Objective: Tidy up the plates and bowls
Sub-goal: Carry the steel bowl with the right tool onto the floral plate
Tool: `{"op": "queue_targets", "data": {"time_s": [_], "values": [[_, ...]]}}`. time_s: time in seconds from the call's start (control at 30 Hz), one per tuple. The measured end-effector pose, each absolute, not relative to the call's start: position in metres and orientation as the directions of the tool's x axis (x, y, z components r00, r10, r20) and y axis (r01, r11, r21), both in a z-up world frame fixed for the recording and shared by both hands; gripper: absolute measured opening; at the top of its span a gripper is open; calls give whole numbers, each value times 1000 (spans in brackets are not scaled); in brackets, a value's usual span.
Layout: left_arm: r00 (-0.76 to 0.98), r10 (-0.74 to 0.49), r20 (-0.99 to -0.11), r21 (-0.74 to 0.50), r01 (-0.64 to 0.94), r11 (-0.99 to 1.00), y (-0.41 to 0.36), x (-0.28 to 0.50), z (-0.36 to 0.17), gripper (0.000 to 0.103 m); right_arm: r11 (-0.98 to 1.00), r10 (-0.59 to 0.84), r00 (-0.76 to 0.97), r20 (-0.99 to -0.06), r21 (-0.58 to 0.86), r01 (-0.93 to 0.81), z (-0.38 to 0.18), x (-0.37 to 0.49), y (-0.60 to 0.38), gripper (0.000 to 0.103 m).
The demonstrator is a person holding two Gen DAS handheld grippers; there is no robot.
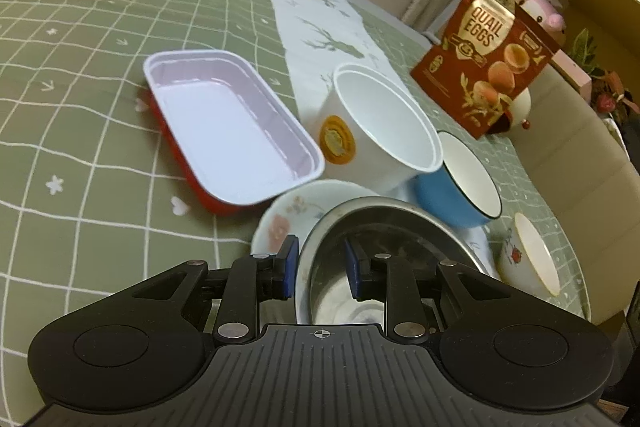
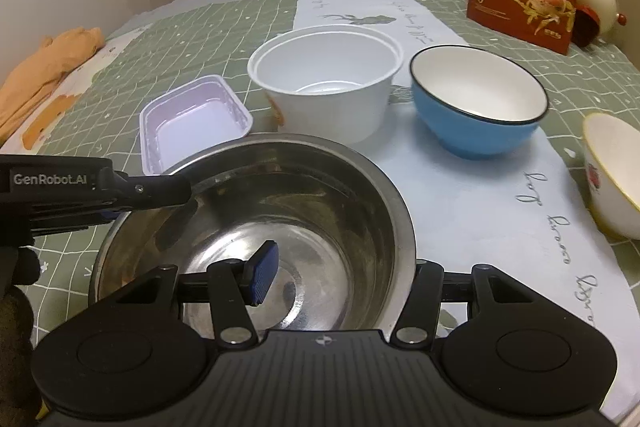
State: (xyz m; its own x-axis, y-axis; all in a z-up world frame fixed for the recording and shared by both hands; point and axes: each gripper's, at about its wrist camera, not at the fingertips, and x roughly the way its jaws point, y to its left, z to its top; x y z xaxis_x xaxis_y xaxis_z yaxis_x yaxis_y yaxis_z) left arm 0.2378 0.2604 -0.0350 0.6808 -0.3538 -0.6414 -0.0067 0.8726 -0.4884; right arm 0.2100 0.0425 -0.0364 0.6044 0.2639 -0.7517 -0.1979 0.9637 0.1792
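The steel bowl is nearest of all, over the near end of the white runner on the green checked cloth. In the left wrist view it covers part of a flowered plate; whether it rests on that plate or hangs above it cannot be told. The left gripper straddles the bowl's left rim. Its outer pad lies against or just beside the outside wall, and its inner pad stands clear inside, so the tongs are released around the rim rather than clenched on it. The right gripper straddles the bowl's right rim. One blue pad sits well inside the basin, away from the wall, and the other finger is outside, mostly hidden by the rim (so no squeeze shows here either). Beyond the bowl, a red tray with a pale inside lies to the left. Just beside it is an upright white tub bearing an orange label. A blue bowl with a white inside and a dark rim stands close on the tub's right, on the runner. A small flowered bowl sits apart at the far right, near the table edge. A red quail-egg bag stands upright behind the blue bowl. An orange cloth lies at the far left.
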Motion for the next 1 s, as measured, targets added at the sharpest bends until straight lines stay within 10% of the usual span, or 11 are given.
{"op": "queue_targets", "data": {"time_s": [1.0], "values": [[687,-381,-619,-510,17,860,273,240,-40,26,972,227,641,-733,132,-194,-39,205,47,53]]}}
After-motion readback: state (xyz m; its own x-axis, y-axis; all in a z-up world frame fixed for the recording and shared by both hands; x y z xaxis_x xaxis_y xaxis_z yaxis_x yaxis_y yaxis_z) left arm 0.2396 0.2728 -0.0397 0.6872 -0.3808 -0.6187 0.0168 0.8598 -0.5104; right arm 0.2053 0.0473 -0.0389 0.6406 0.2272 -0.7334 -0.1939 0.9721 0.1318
